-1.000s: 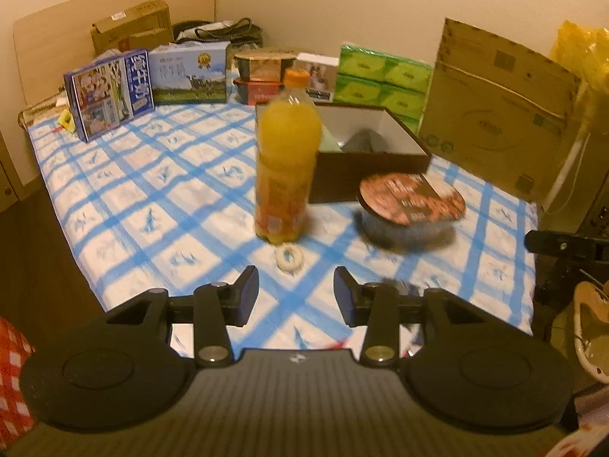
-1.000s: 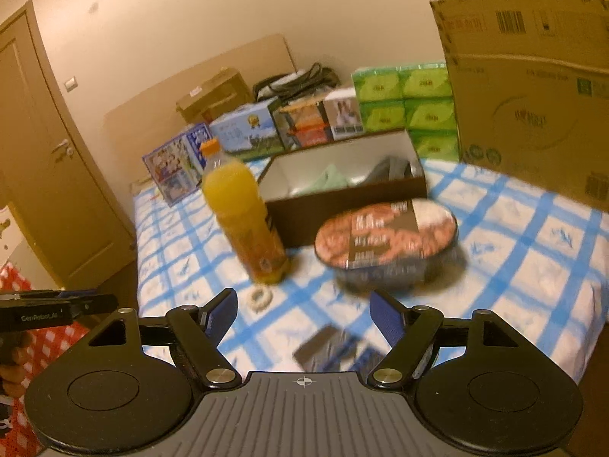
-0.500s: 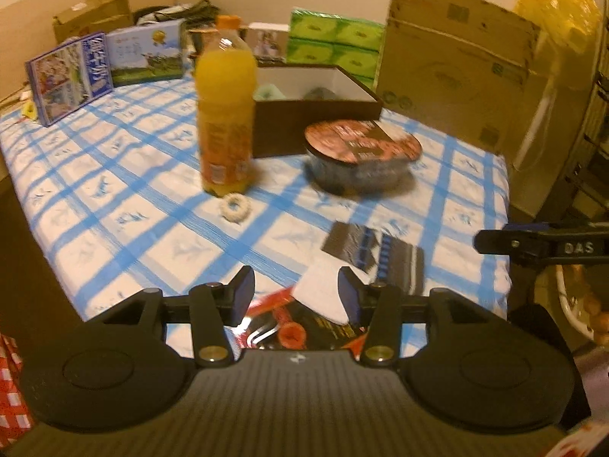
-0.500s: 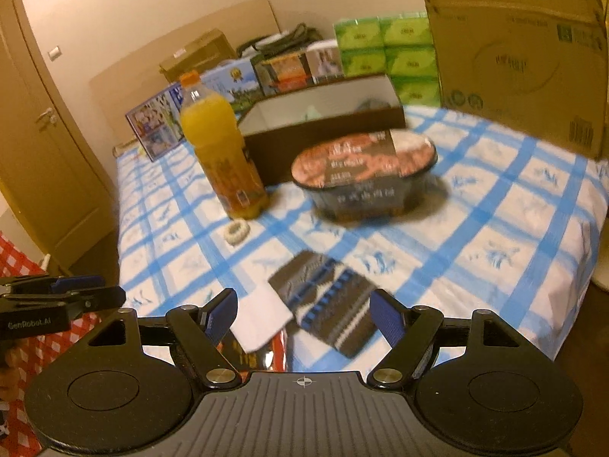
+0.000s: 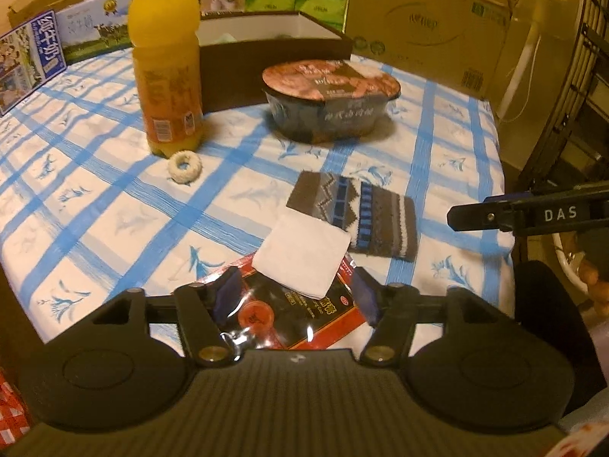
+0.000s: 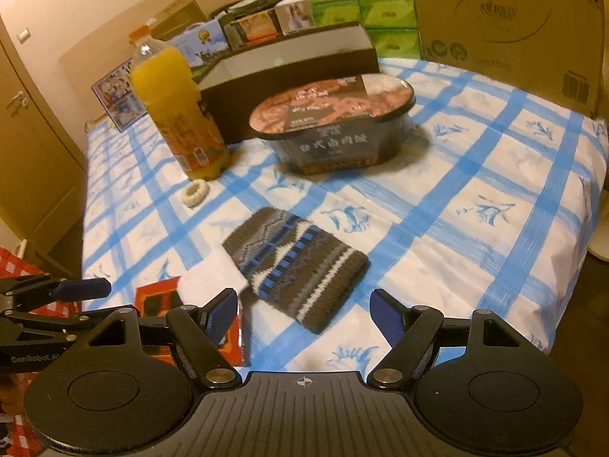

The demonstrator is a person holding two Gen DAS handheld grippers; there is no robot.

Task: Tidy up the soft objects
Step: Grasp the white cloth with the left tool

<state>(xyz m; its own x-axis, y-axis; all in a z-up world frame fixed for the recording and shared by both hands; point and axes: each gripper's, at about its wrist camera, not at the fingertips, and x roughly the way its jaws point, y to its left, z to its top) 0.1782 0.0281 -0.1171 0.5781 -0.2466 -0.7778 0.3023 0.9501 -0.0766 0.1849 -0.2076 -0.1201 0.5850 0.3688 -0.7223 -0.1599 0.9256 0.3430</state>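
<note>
Risk at this stage is lying mainly with the left gripper [image 5: 295, 297]: its jaws are opening above a glossy red snack packet [image 5: 304, 312], with one corner of the folded white cloth [image 5: 302, 253] reaching in between the tips, and nothing is being gripped. A close from this position is likely to be catching the slippery packet along with the cloth, or the packet alone (it is not a soft item), and dragging it off the near table edge.

The right gripper [image 6: 300, 312] is hanging released, jaws wide and empty, just short of the knitted grey-and-blue sock [image 6: 297, 266], which is lying flat on the blue-checked tablecloth [image 6: 475, 175] with the cloth touching its left end. A pull on either piece could be shifting the other. The two grippers are also working close together, so a collision between them is looking possible.

A small white fuzzy ring [image 5: 184, 166] is sitting just beside the orange juice bottle [image 5: 165, 61]; a careless reach there could be tipping the bottle.

The brown open box [image 5: 274, 64] behind the bottle is looking like the probable destination; something pale green is showing inside, otherwise its contents are hidden. The sealed instant-noodle bowl [image 5: 331, 103] is standing in front of it, partly blocking the approach.
</note>
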